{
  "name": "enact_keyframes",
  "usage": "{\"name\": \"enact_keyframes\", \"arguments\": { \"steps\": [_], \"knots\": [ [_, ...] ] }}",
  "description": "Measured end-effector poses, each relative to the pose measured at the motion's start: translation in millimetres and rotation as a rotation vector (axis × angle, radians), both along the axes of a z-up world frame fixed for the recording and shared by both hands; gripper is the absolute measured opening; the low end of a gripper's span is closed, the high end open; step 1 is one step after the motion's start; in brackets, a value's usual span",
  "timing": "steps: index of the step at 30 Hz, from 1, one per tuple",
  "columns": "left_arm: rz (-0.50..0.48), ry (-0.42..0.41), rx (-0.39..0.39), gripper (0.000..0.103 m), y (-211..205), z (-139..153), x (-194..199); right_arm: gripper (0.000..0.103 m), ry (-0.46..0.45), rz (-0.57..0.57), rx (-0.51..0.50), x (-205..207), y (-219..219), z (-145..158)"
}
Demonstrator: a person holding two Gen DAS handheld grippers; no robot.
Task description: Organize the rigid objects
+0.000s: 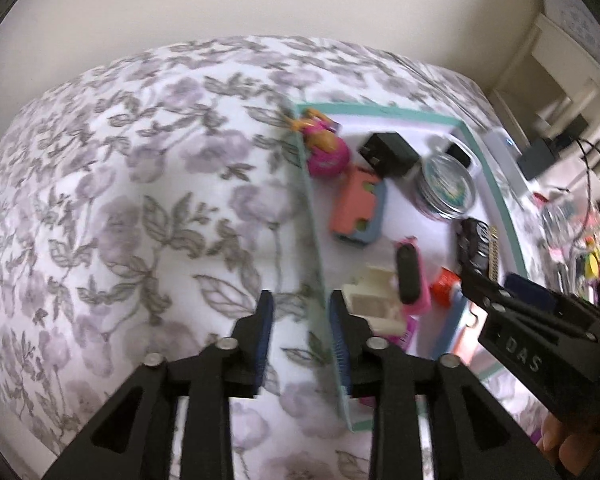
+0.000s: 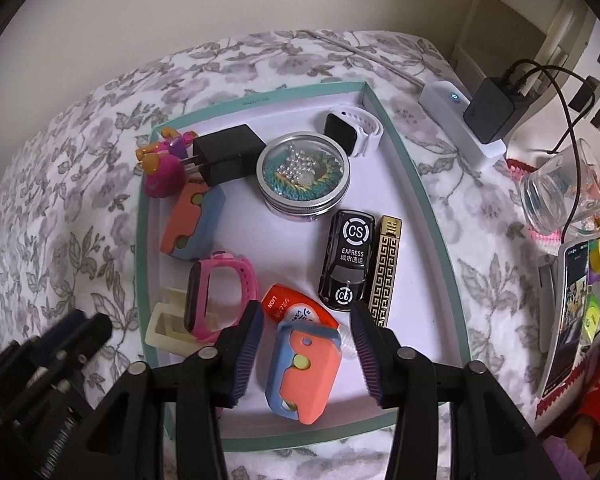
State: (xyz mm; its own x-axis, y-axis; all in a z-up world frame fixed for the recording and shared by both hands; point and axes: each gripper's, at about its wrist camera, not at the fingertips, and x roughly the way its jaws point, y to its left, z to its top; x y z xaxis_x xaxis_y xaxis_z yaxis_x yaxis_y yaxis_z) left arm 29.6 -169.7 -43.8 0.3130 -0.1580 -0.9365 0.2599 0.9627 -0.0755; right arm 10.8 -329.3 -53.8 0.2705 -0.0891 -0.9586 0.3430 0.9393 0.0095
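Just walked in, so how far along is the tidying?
Mostly done: the teal tray already holds the black charger, round tin, both watches and more. In hand: nothing; the right claw stands open over the orange-and-blue toy. Left: clutter on the bed beyond the tray's right side.

Both hand-held grippers were pointed steeply downward: the left hand-held gripper (image 1: 302,334) was parted, the right hand-held gripper (image 2: 306,346) spread wider, nothing clamped.
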Motion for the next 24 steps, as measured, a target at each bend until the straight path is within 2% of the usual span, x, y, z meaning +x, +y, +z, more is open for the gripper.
{"name": "enact_keyframes", "arguments": {
  "steps": [5,10,12,16,20,24],
  "knots": [
    [0.052,-0.034,0.037,0.061,11,1,9,0.069,-0.006,-0.003,-0.002,1,-1,0],
    [0.094,-0.045,0.046,0.078,23,-1,16,0.079,-0.012,0.002,-0.007,1,-1,-2],
    [0.117,-0.05,0.045,0.081,28,-2,19,0.088,-0.021,0.001,-0.006,1,-1,-2],
    [0.155,-0.055,0.044,0.092,38,-3,22,0.089,-0.032,0.002,-0.001,2,-1,-2],
    [0.189,-0.064,0.057,0.094,45,-4,26,0.1,-0.041,0.006,-0.004,2,1,-1],
    [0.213,-0.077,0.074,0.096,51,-4,29,0.103,-0.053,0.011,-0.013,2,2,0]
  ]
}}
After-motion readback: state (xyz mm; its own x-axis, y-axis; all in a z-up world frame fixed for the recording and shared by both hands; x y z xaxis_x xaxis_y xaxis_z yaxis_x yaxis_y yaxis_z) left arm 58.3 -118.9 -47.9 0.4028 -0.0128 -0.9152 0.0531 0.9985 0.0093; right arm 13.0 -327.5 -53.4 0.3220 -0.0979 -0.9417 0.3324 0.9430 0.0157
